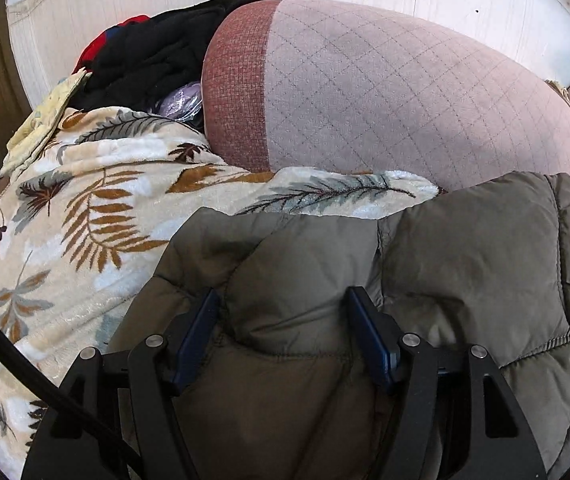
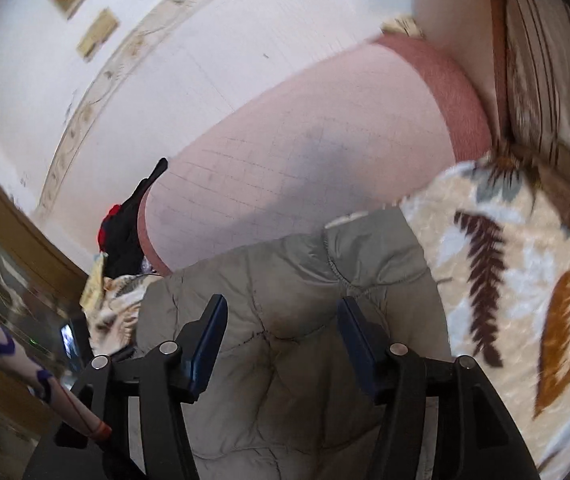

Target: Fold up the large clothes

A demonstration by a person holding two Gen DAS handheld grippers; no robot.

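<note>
Left wrist view: puffy olive quilted jacket (image 1: 445, 264) lies bunched under both spread tongs.

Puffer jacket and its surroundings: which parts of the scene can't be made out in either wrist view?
- Olive puffer jacket: its lower part is cut off by the frame edge and hidden behind the left gripper in the left wrist view; its full outline is unclear.
- Dark clothes pile: overlapped garments, individual pieces unclear, partly hidden by the pink cushion.
- Right wrist view: motion blur smears the leaf-print blanket and wall.
- Right gripper: whether its pads touch the jacket is unclear.
</note>
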